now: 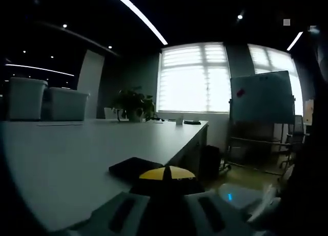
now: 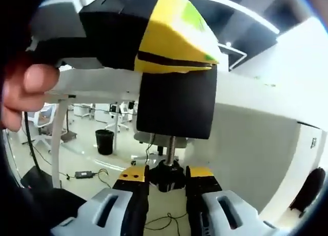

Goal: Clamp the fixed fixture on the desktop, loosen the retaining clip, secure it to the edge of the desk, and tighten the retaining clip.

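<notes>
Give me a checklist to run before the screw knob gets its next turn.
1. Clamp straddles the desk edge: ok.
2. Right gripper jaws flank the screw knob: ok.
3. Knob firmly pinched: cannot tell.
4. Left gripper holds the clamp top steady: cannot tell.
5. Lower pad pressed tight under the desk: cannot tell.
6. Hand clear of the clamp: not ok, beside it.
</notes>
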Motion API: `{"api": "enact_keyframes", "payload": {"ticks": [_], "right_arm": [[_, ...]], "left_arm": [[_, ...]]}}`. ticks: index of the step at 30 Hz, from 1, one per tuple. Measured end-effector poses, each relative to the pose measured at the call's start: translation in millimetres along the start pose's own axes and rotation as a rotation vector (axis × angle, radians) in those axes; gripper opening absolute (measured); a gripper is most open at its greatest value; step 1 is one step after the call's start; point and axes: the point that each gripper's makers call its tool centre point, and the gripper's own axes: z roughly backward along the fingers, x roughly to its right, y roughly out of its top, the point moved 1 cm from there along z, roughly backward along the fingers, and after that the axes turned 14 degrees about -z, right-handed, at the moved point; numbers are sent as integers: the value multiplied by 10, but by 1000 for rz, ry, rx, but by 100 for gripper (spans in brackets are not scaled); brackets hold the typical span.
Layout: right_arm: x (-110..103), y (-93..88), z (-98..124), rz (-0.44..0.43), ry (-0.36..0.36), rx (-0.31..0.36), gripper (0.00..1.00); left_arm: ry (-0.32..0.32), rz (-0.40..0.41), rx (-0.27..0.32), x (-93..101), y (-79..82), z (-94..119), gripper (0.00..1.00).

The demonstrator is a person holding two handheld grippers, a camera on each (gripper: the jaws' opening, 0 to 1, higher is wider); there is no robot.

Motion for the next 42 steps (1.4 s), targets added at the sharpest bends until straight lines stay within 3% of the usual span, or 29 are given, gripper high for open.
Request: {"api": "enact_keyframes", "payload": {"ticks": [5,18,22,27,31,36,38,41,42], "right_arm": [[-39,-8,-17,-38,121,-33,25],[-125,-8,-3,-2,752,-140,24],[-172,-15,17,11,881,-164,24],[-183,-14,26,33,963,-167,24],[-190,6,54,24,928,-171,25],[-89,61,101,18,743,-94,25],[-44,78,133,-25,656,-72,25],[-30,-4,205,15,544,-61,25],[-16,-1,190,39,512,-28,26]], "left_arm": [[9,-22,-12,1,-2,-3,1],[20,-72,-65,15,-65,-38,1],[16,-66,-67,2,-81,-40,1],[10,-73,-77,-1,-95,-43,1],[8,-78,-78,-1,-101,-42,1],[6,-78,-71,1,-105,-37,1],[5,-80,-68,2,-105,-37,1],[5,-77,-63,1,-106,-35,1],[3,-70,-58,0,-105,-31,1]]}}
